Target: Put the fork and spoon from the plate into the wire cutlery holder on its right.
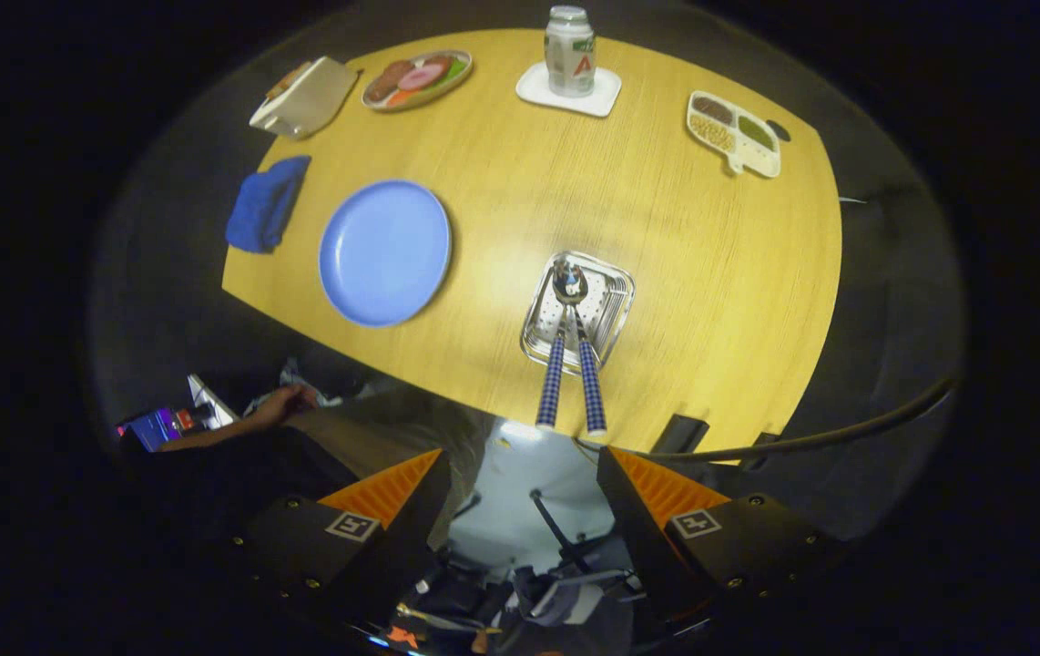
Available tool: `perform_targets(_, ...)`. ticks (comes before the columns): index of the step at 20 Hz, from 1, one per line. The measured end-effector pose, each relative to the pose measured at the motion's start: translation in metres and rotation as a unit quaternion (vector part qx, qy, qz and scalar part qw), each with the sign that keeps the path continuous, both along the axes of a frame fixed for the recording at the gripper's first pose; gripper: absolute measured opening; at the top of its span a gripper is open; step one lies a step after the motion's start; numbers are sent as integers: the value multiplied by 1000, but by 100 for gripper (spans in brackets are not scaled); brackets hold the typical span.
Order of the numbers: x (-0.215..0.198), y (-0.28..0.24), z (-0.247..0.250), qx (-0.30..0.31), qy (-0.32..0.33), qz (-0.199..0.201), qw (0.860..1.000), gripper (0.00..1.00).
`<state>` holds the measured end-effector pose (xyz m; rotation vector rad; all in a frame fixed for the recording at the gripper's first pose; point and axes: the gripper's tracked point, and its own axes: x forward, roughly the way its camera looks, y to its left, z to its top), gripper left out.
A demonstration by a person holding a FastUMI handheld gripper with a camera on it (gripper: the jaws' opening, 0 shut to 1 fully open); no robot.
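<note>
Gripper [525,474] held high above the table's near edge, looking down on it; fingers spread wide, nothing between them. A person's hand [279,405] rests below the near edge, off to the left.

Table [666,210] of pale yellow wood grain, its near-left corner cut at an angle, dark floor around it.

Wire cutlery holder [616,305] — square, shiny metal — stands near the near edge, just ahead of the fingers. Spoon [570,282] and fork [550,378] stand in it, checked handles leaning out toward the gripper, side by side; the fork's head is hidden in the wire.

Plate [383,252], round, smooth blue, lies bare to the holder's left. Blue cloth [265,205] crumpled at the left edge.

Far edge: a white box [306,96], an oval dish [417,79] of coloured rounds, a can [569,50] on a white coaster [538,89] — and a divided tray [734,132] toward the far-right corner.
</note>
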<state>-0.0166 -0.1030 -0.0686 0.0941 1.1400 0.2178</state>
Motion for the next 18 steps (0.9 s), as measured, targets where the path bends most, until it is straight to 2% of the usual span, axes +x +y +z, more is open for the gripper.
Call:
perform_targets(2, 13, 12, 11, 9, -104, -45, 993, 100)
perform_targets(4, 31, 20, 31, 10, -218, -90, 972, 100)
perform_targets(5, 39, 28, 47, 20, -274, -113, 955, 100)
perform_targets(7, 54, 43, 79, 39, -367, -163, 915, 100)
perform_targets(9, 62, 48, 117, 32, -451, -190, 871, 100)
perform_targets(11, 55, 57, 157, 12, -534, -196, 822, 100)
perform_targets(14, 27, 65, 214, -7, -648, -193, 737, 99)
perform_targets(15, 15, 59, 227, -24, -672, -198, 713, 99)
perform_targets(16, 5, 55, 237, -41, -691, -201, 693, 99)
perform_targets(17, -2, 54, 245, -56, -704, -200, 680, 99)
perform_targets(18, -1, 59, 245, -60, -706, -192, 679, 99)
